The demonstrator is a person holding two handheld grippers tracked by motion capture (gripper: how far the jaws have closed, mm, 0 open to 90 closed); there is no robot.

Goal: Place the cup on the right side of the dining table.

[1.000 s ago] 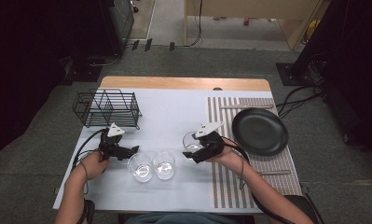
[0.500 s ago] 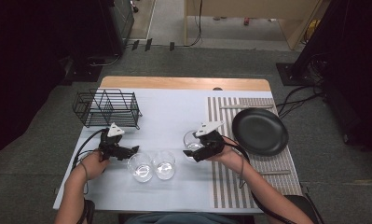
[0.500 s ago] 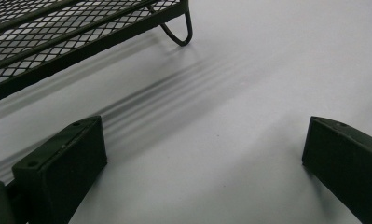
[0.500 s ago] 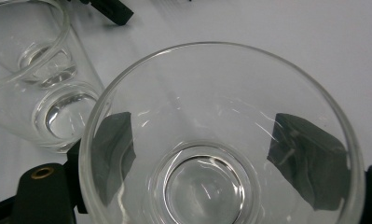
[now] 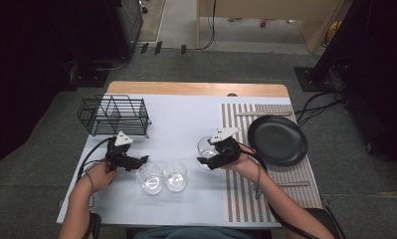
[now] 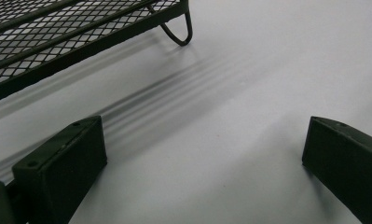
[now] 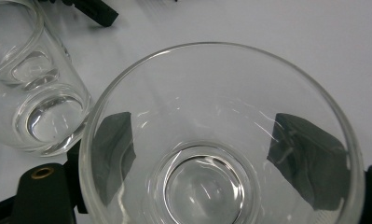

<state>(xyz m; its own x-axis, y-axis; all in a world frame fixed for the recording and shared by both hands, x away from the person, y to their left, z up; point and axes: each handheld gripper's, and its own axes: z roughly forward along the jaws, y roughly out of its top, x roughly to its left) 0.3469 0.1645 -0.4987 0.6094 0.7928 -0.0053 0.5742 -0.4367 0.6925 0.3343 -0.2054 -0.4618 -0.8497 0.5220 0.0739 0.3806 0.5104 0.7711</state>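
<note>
A clear glass (image 5: 205, 146) stands just left of the striped mat, and my right gripper (image 5: 206, 157) is shut on it. In the right gripper view this glass (image 7: 221, 140) sits between the two jaws, which show dark through its wall on either side. Two more empty glasses (image 5: 148, 178) (image 5: 175, 175) stand side by side near the table's front; one of them (image 7: 39, 107) appears at the left of the right gripper view. My left gripper (image 5: 139, 162) rests low over the white table just left of that pair. Its jaws stand wide apart, open (image 6: 202, 135), with only bare table between them.
A black wire rack (image 5: 114, 115) stands at the back left, its mesh floor and foot (image 6: 81, 32) close ahead of the left gripper. A black plate (image 5: 278, 139) lies on the striped mat (image 5: 246, 199) at the right. Cables trail from both grippers.
</note>
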